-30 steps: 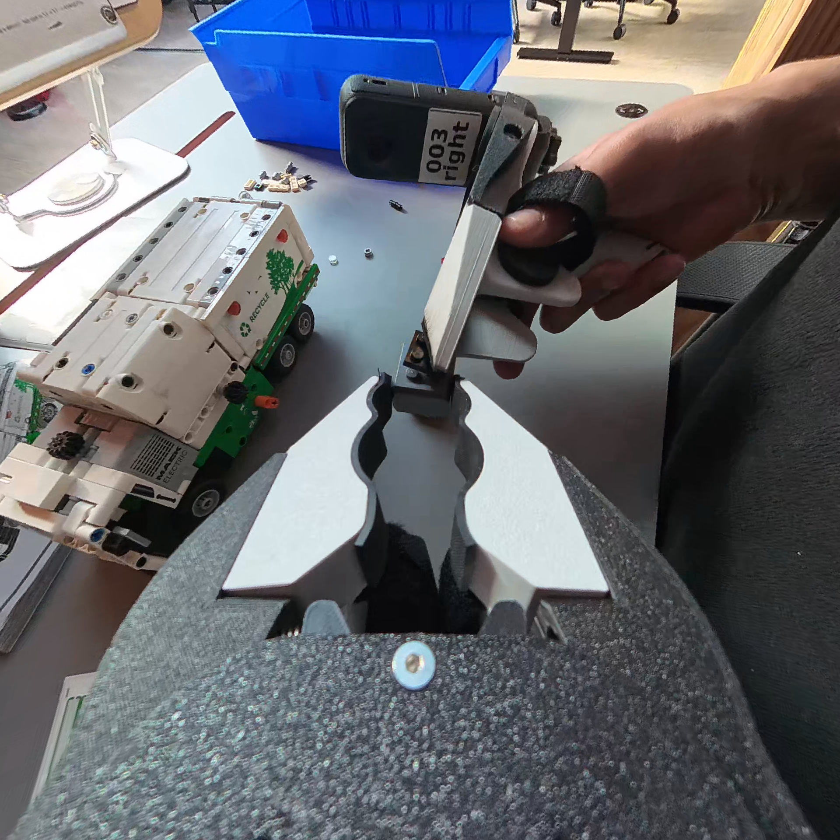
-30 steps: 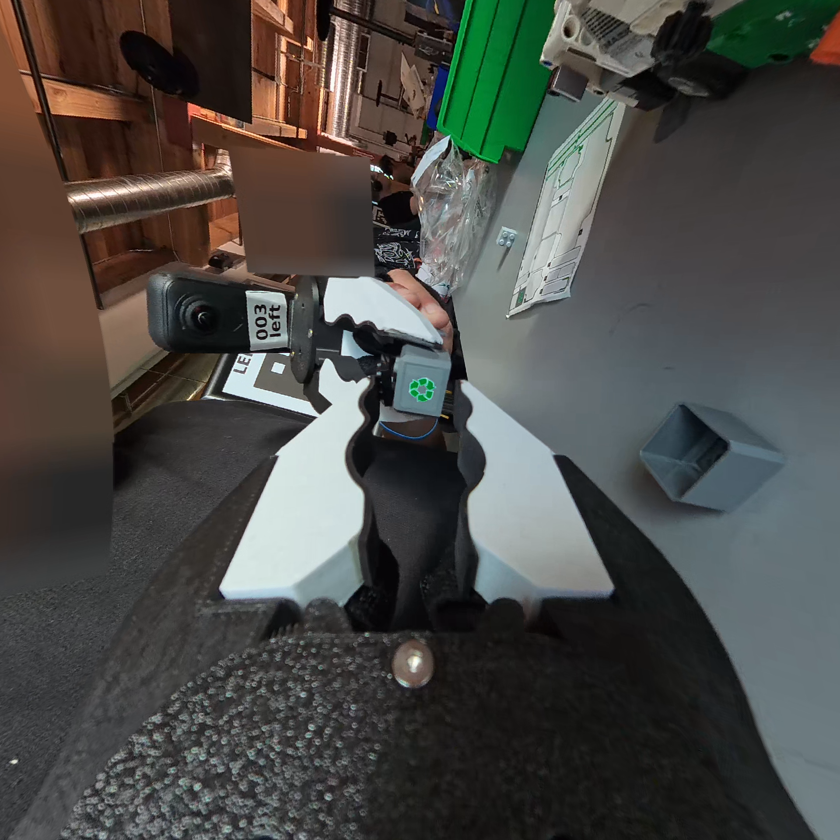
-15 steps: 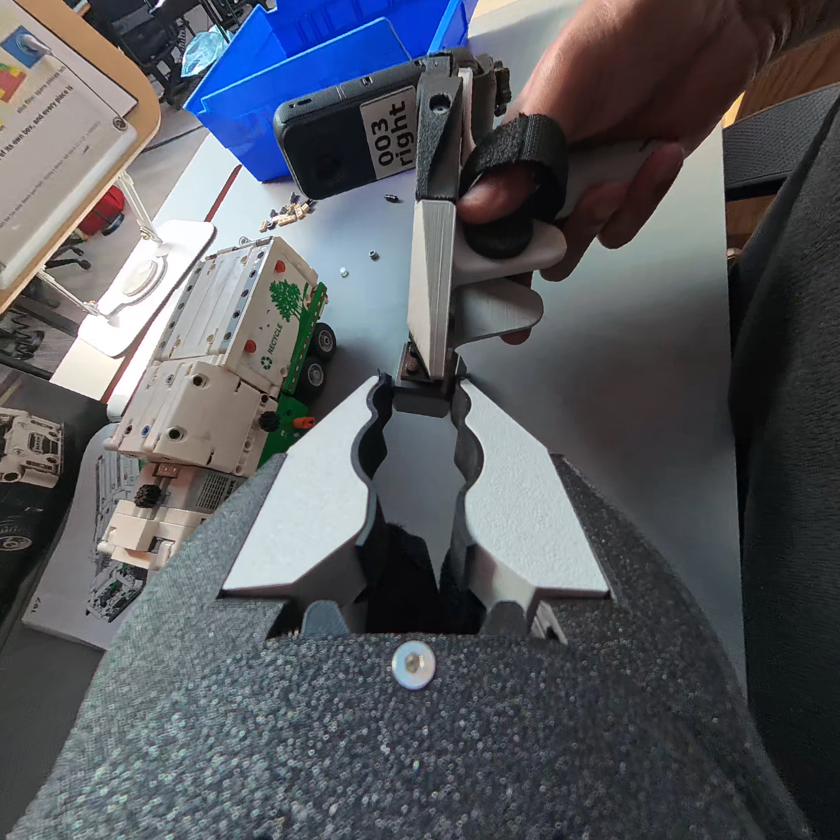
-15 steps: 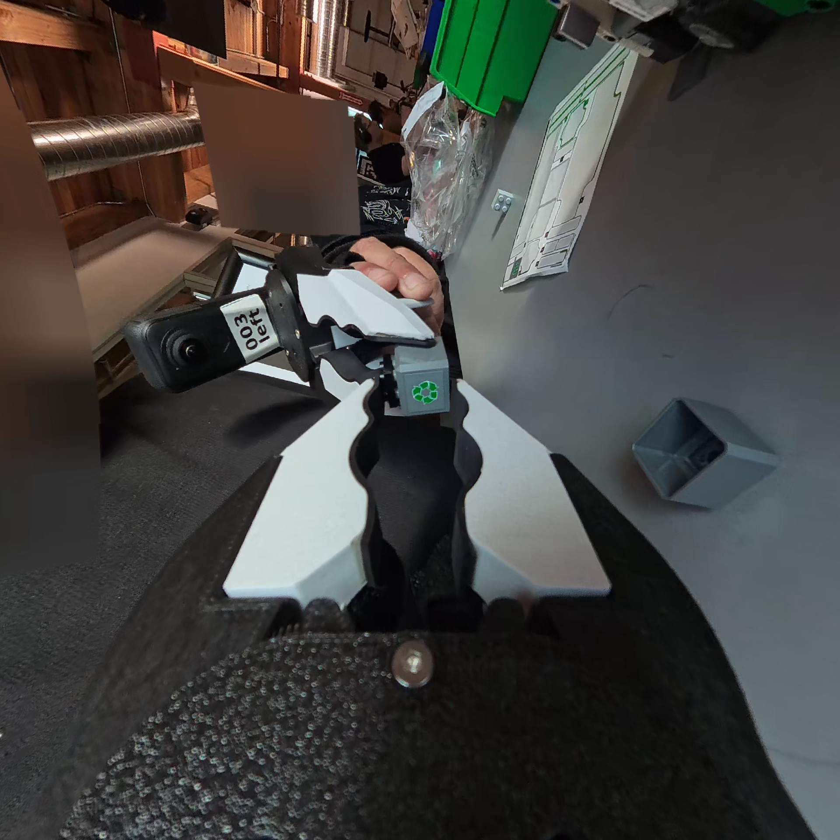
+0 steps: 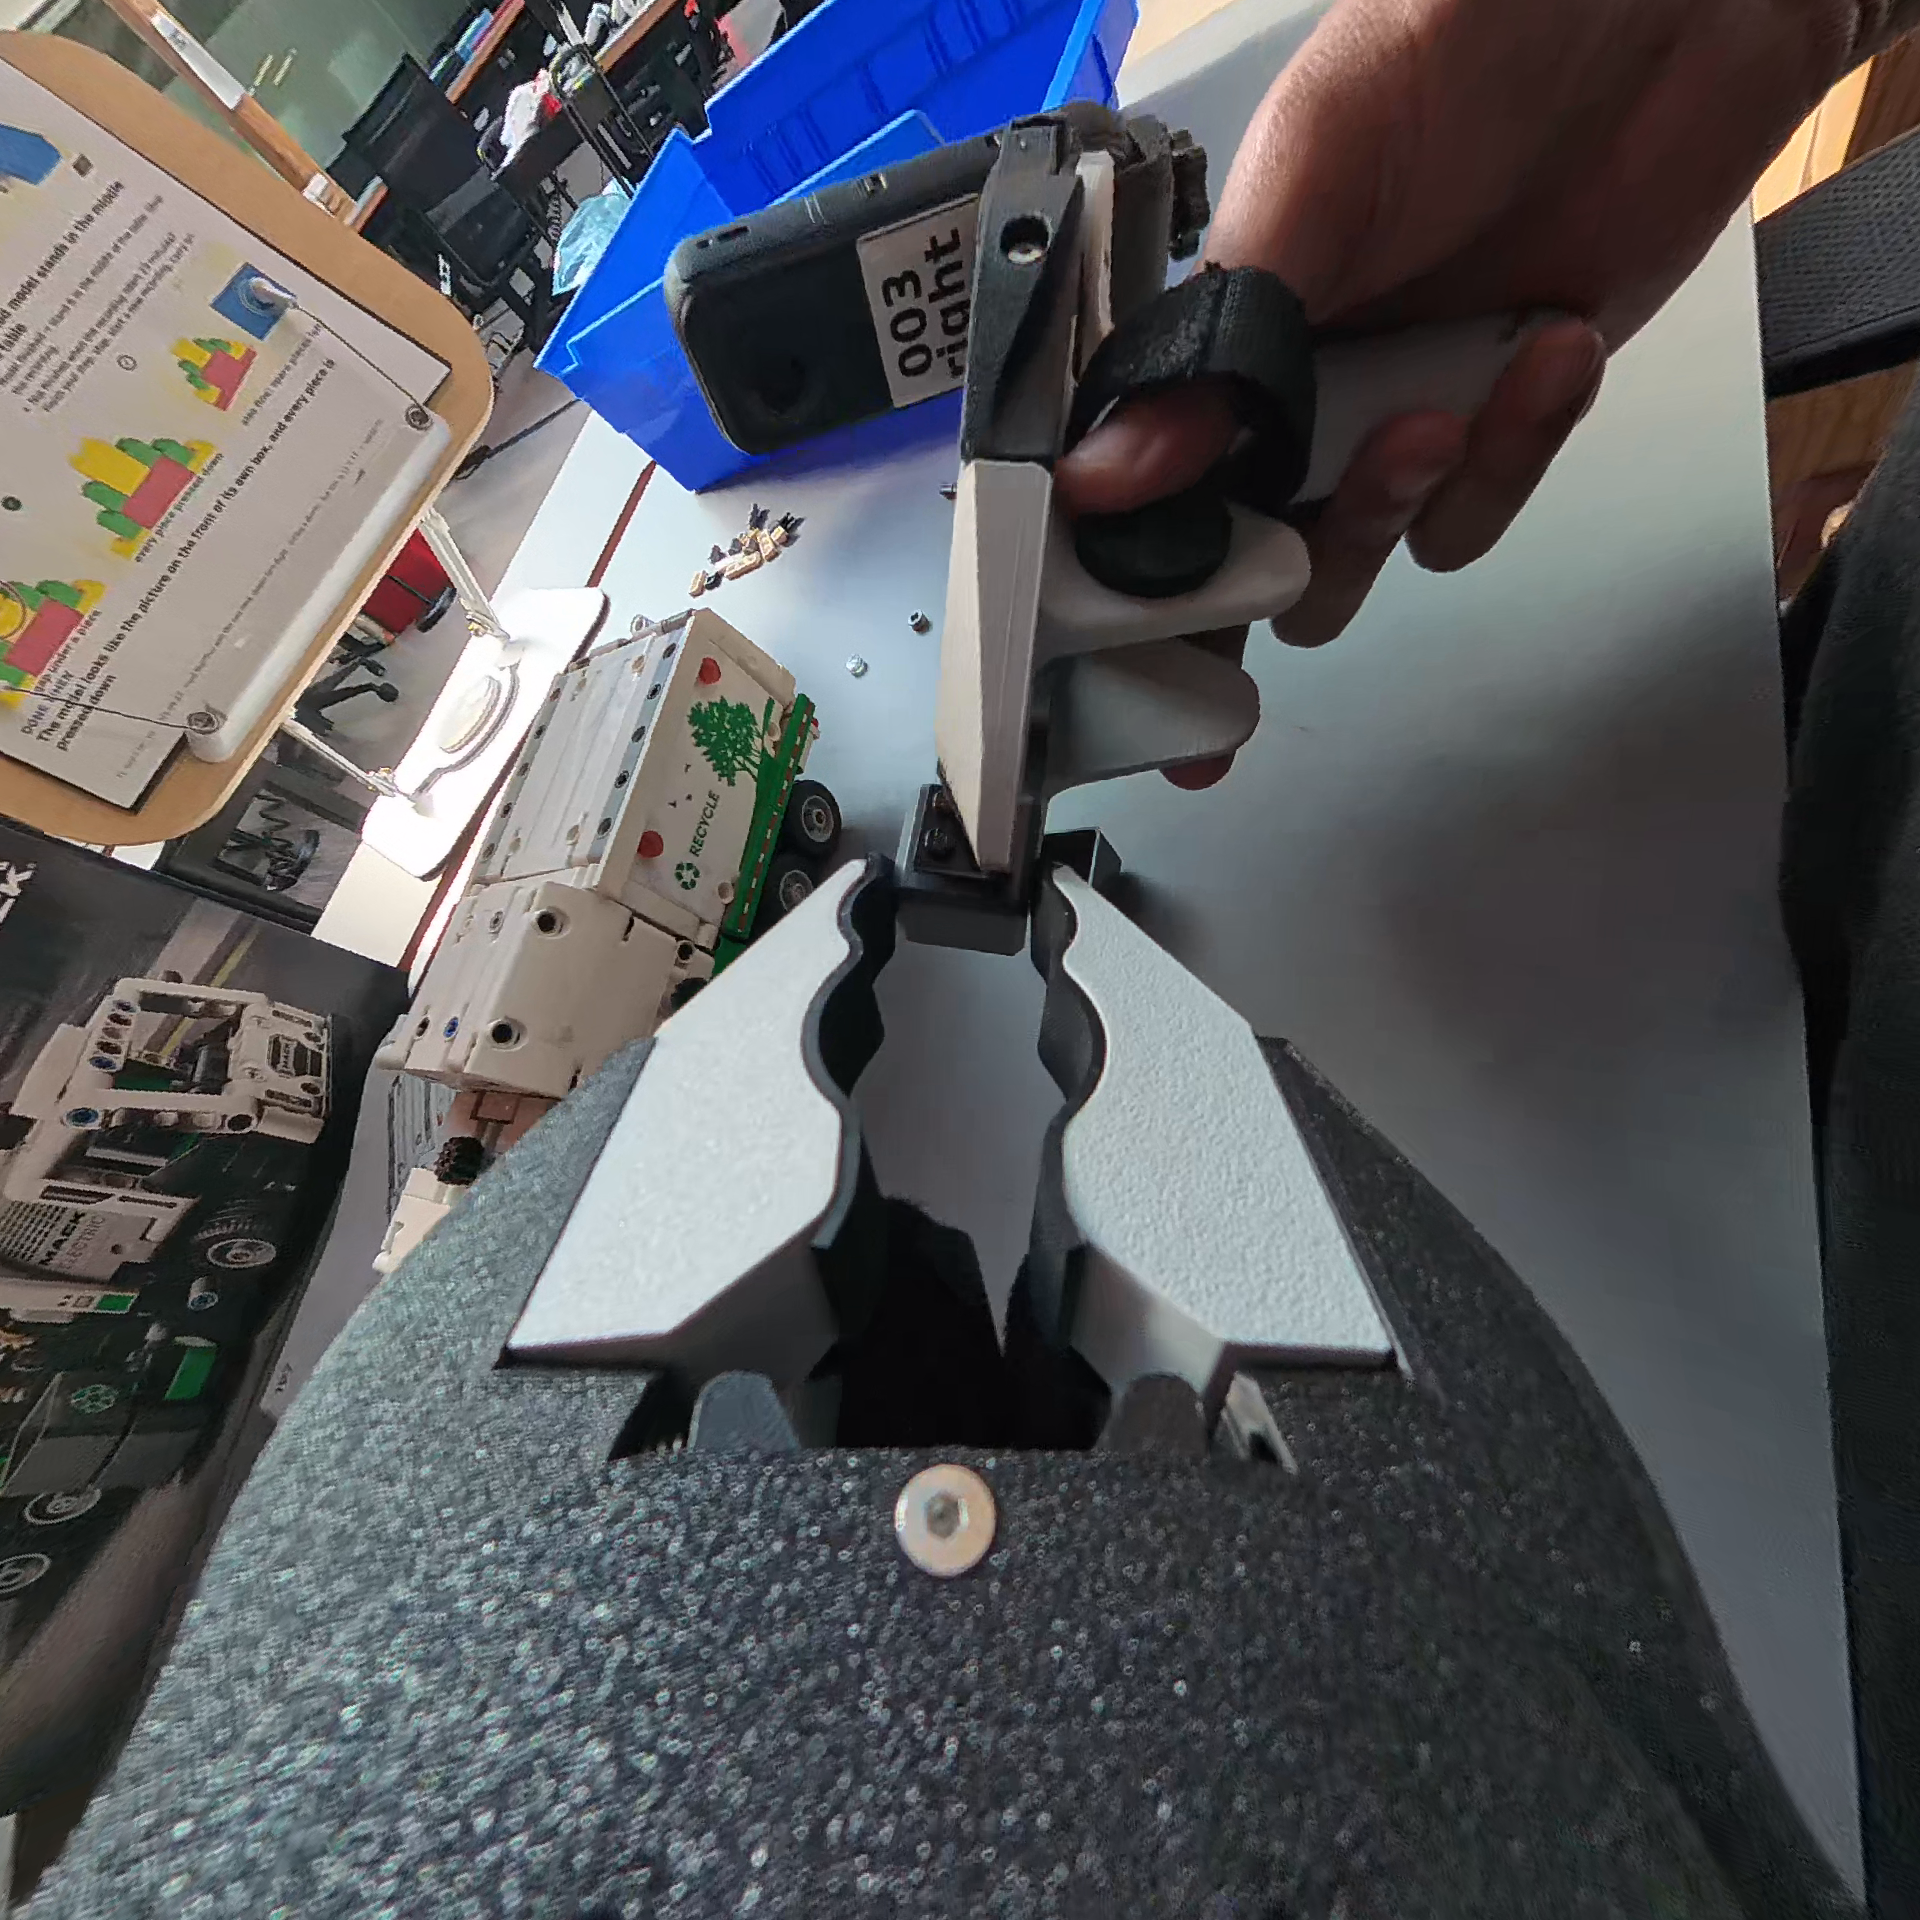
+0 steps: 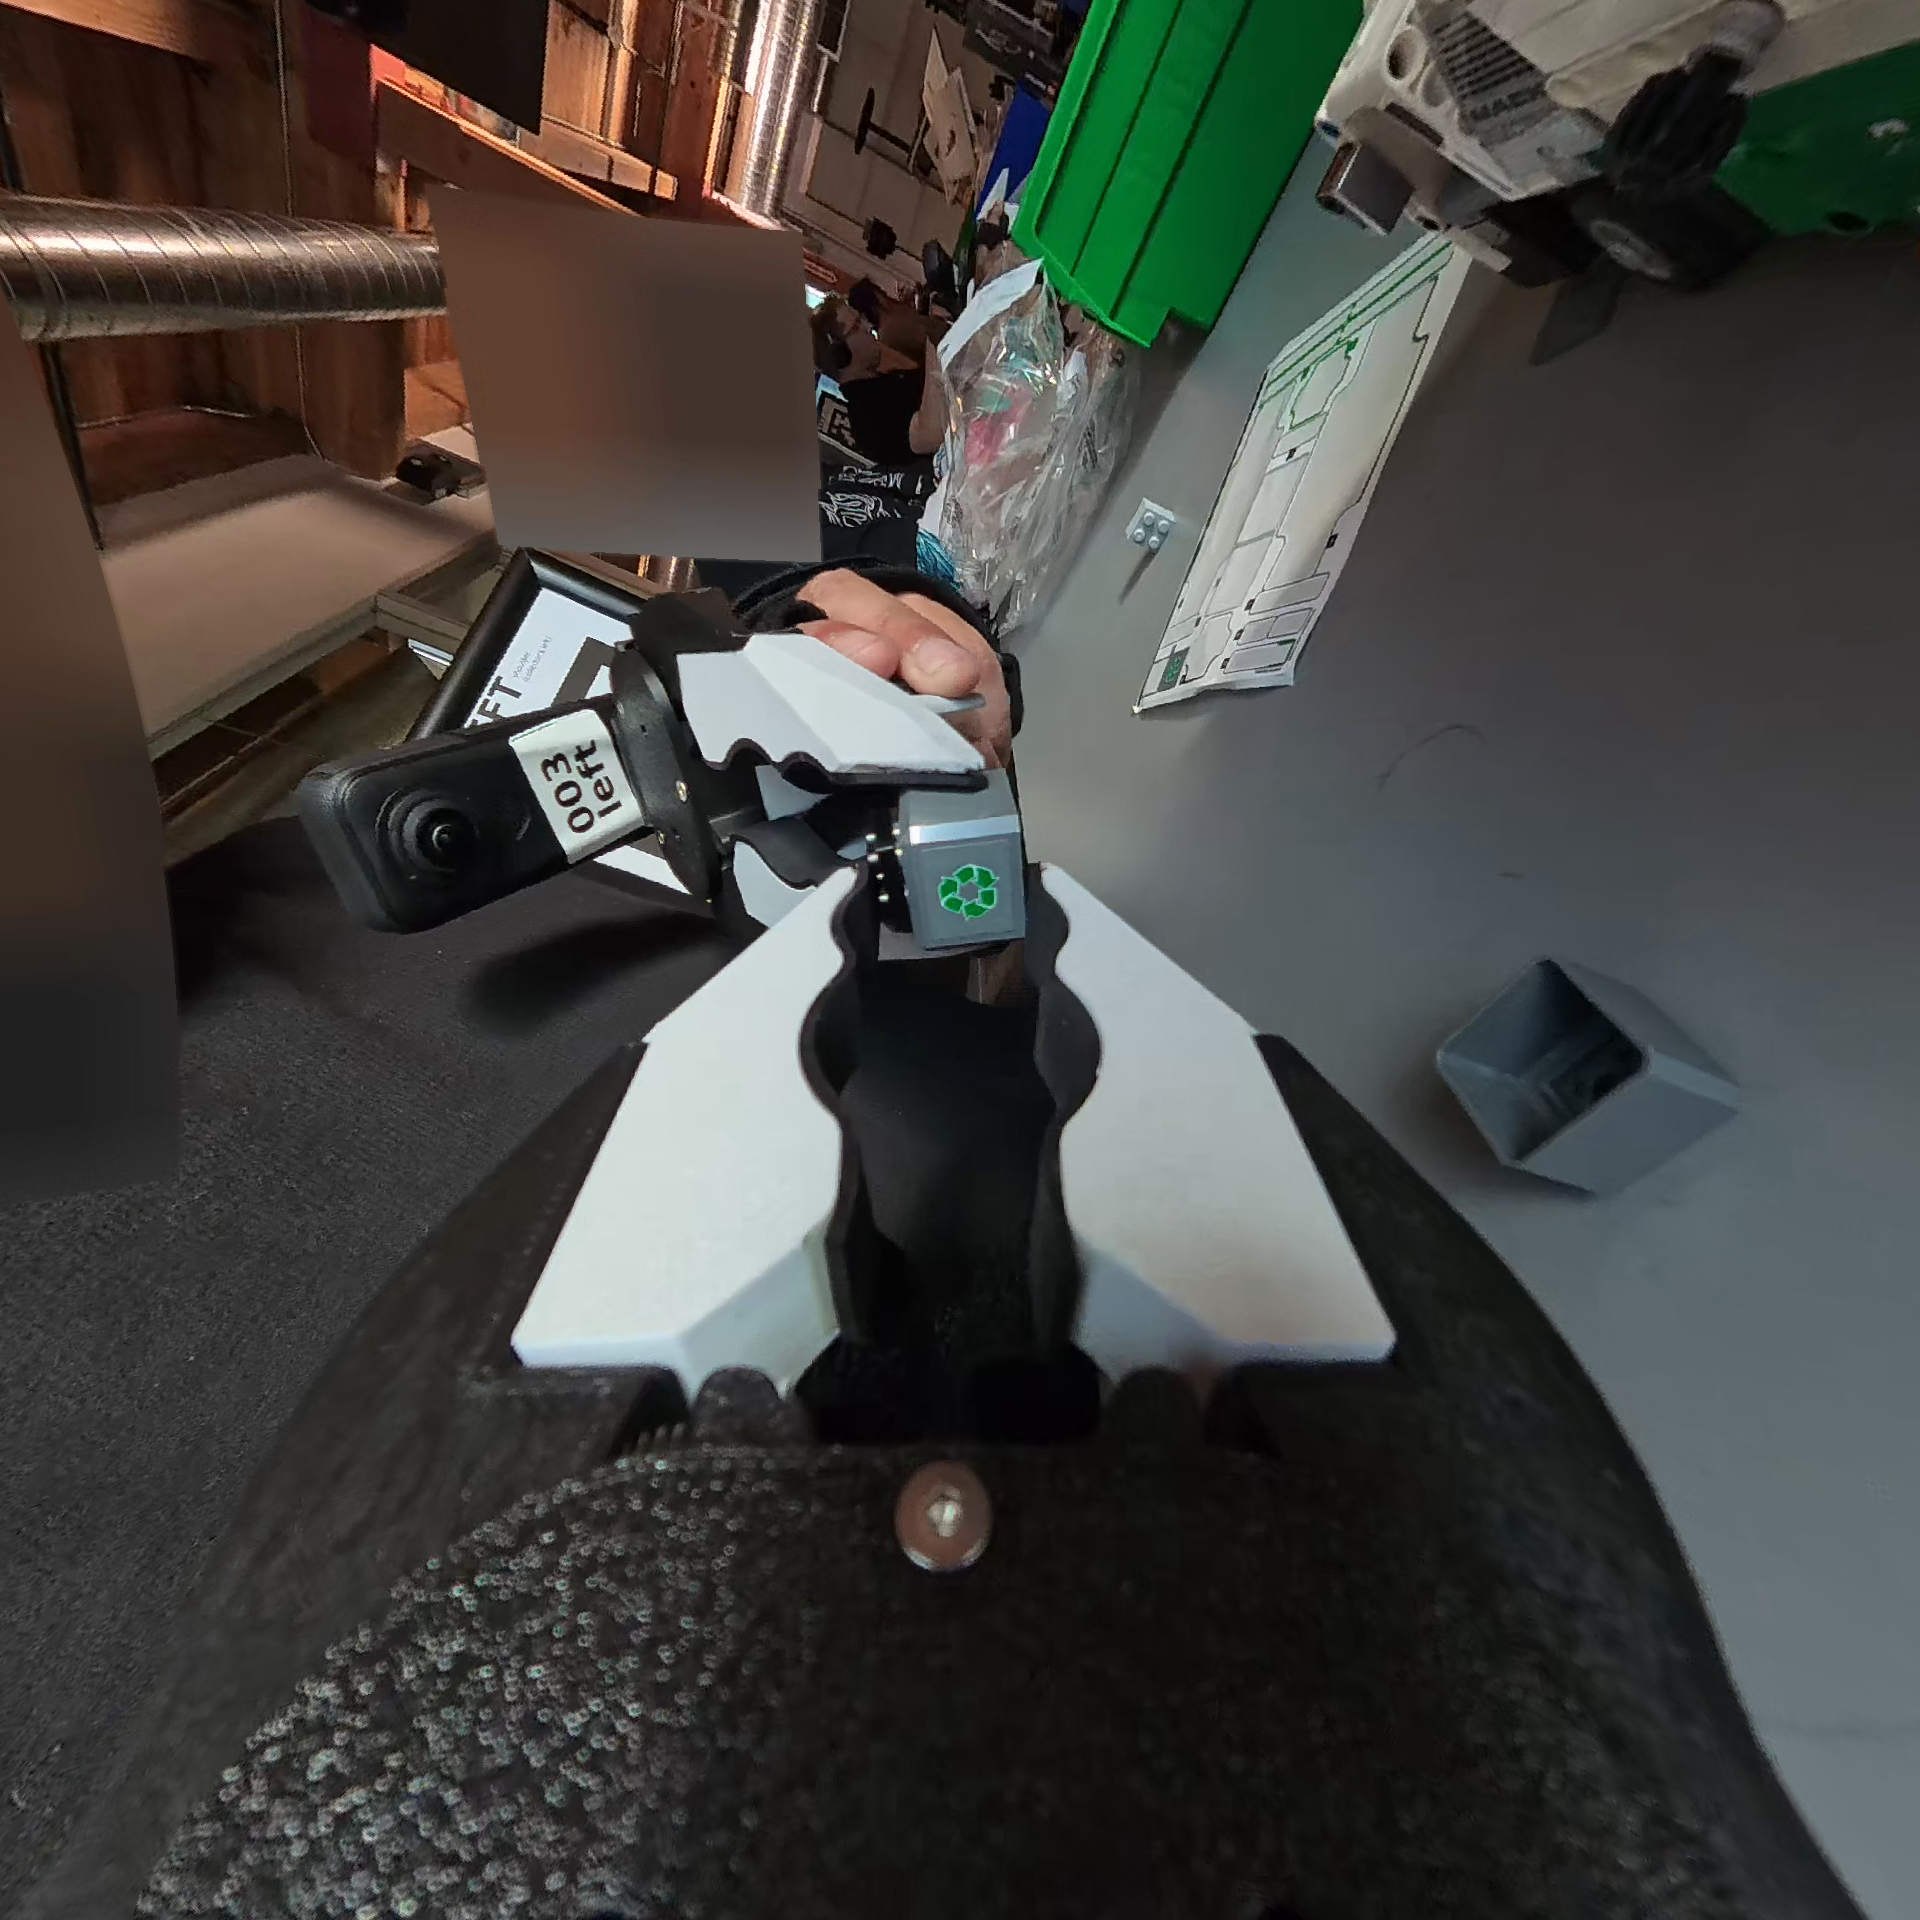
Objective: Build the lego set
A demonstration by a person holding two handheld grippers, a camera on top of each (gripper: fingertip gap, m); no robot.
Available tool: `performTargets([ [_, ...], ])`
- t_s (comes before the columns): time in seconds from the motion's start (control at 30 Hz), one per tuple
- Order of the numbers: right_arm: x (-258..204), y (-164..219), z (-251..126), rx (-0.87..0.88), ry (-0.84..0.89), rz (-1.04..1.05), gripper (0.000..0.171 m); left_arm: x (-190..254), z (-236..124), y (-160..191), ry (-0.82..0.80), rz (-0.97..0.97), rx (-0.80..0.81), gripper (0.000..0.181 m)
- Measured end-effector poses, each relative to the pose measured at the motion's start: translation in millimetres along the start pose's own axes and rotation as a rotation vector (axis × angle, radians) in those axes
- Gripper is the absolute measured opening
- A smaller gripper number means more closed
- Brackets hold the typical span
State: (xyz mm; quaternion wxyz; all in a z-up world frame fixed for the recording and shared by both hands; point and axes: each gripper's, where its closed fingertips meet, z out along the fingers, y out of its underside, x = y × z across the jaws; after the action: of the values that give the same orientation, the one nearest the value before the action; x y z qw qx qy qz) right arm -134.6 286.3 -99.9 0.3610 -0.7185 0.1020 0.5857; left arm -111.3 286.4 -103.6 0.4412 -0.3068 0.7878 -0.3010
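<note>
Grey block (image 6: 961, 883) with a green symbol sits above the desk (image 5: 1455, 1039), clamped between both the left hand-held gripper (image 5: 961, 904) and the right hand-held gripper (image 6: 951, 914), near the white truck (image 5: 623, 831).

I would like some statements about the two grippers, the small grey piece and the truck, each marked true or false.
1. Both the left gripper and the right gripper are closed on the same small grey piece. True.
2. The grey piece carries a red sticker. False: its symbol is green.
3. The white and green truck stands on the grey table. True.
4. A second grey box piece lies on the table, held by no gripper. True.
5. The bin behind the truck is yellow. False: it is blue.
</note>
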Motion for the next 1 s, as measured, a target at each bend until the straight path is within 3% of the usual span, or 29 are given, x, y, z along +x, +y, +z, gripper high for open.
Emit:
performTargets([
  [0.3,-24,-2,-7,-0.004,-0.084,-0.159,0.026,-1,-12,-26,0.104,-0.314,0.189,0.029],
  [0.5,-17,-2,-11,-0.046,0.141,-0.559,0.026,-5,-30,-36,0.404,-0.751,0.388,0.037],
  [0.67,-23,0,-10,-0.069,0.193,-0.755,0.026,-2,-28,-36,0.449,-0.740,0.401,0.031],
  [1.0,-22,0,-11,-0.063,0.220,-0.826,0.026,-1,-22,-37,0.421,-0.718,0.393,0.033],
])
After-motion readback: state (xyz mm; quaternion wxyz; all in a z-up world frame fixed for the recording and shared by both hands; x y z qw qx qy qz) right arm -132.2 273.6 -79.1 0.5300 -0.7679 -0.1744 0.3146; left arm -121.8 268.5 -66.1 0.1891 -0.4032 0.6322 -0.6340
